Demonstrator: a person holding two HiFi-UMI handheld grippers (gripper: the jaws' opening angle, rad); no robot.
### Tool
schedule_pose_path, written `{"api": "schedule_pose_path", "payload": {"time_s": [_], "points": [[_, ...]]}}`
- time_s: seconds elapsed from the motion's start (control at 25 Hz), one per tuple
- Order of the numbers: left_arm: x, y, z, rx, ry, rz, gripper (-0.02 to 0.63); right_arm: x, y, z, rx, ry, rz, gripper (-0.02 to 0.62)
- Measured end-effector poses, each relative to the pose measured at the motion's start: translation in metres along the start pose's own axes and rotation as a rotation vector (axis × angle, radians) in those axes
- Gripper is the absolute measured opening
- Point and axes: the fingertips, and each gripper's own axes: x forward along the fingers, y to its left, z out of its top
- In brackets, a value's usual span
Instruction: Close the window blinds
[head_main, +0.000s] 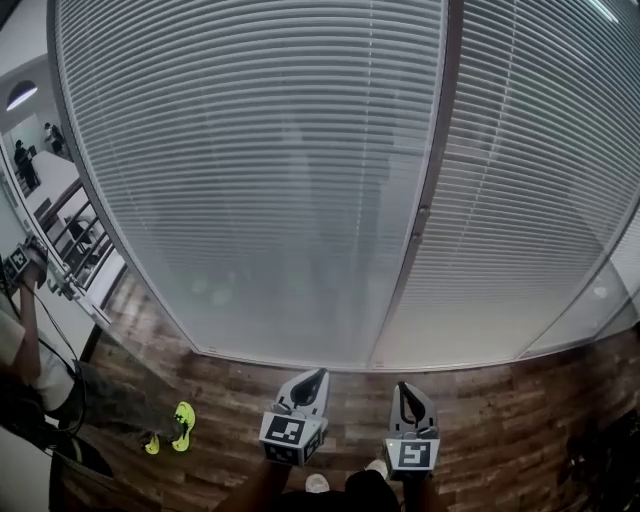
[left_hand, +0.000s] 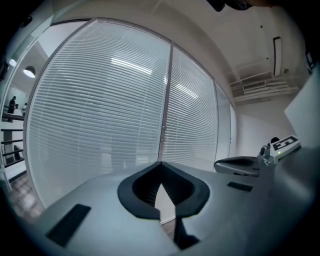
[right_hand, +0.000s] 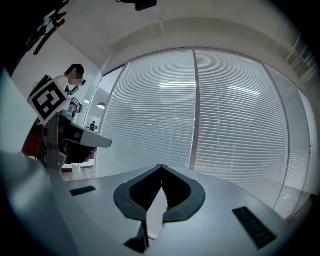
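Observation:
White slatted window blinds (head_main: 260, 170) hang behind the glass wall ahead, split by a grey upright post (head_main: 425, 200). Their slats look turned nearly flat, and the room behind shows only dimly. My left gripper (head_main: 312, 378) and right gripper (head_main: 406, 390) are held low over the wooden floor, side by side, pointing at the blinds and well short of them. Both are shut with nothing between the jaws. In the left gripper view the gripper (left_hand: 160, 164) has its tips together before the blinds (left_hand: 100, 110). In the right gripper view the gripper (right_hand: 161, 167) is likewise shut before the blinds (right_hand: 160, 120).
A person (head_main: 40, 380) in yellow-green shoes (head_main: 183, 415) stands at the left on the wooden floor (head_main: 500, 400). A railing (head_main: 75, 235) shows through the bare glass at the far left. A ceiling air unit (left_hand: 260, 87) is at the upper right.

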Motion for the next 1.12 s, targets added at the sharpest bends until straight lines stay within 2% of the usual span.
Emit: {"api": "schedule_pose_path", "payload": {"time_s": [0.2,0.32,0.52,0.68,0.84,0.96,1.12], "points": [[-0.015,-0.026,-0.004,0.026,-0.012,-0.015,0.000,-0.018,0.008,-0.017,0.019,0.031,0.019,0.003],[-0.036,-0.038,-0.005,0.029,-0.025,0.004,0.000,-0.040,0.015,-0.015,0.015,0.018,0.039,0.003],[-0.054,-0.062,-0.006,0.043,-0.040,0.045,0.000,-0.067,0.002,-0.012,0.041,-0.007,0.073,0.005],[-0.072,-0.099,-0.014,0.034,-0.048,0.096,0.000,-0.108,-0.024,-0.001,0.025,-0.051,0.052,0.004],[-0.080,-0.136,-0.019,0.053,-0.038,0.086,0.000,-0.137,-0.046,-0.003,0.031,-0.055,0.023,0.004],[-0.096,-0.147,-0.018,0.063,-0.041,0.080,0.000,-0.153,-0.042,-0.001,0.047,-0.061,0.014,0.005],[-0.105,-0.145,-0.032,0.037,-0.025,0.132,0.000,-0.167,-0.035,-0.005,0.047,-0.055,0.021,0.005]]}}
